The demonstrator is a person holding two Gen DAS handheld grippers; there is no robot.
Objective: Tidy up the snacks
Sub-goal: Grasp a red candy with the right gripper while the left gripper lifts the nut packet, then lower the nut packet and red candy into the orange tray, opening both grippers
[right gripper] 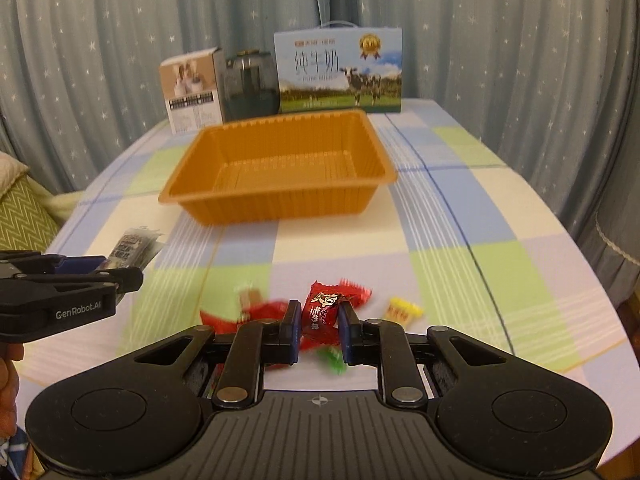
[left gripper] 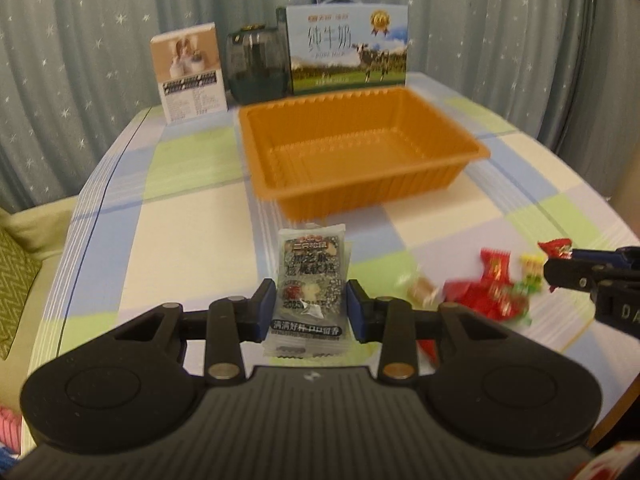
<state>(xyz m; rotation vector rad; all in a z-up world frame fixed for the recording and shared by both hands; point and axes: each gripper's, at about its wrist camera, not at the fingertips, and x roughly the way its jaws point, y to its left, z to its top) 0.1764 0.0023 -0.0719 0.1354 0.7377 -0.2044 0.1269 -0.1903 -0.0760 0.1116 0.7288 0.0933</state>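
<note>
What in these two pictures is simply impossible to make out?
- Loose sweets, left wrist view: motion blur smears the heap, so no count.
- Grey snack packet, left wrist view: the small print is too fine to read, and the left gripper covers its edges.
- Dark jar, right wrist view: contents hidden behind tinted walls.
- Green sweet, right wrist view: partly hidden by the right gripper and its red sweet.
</note>
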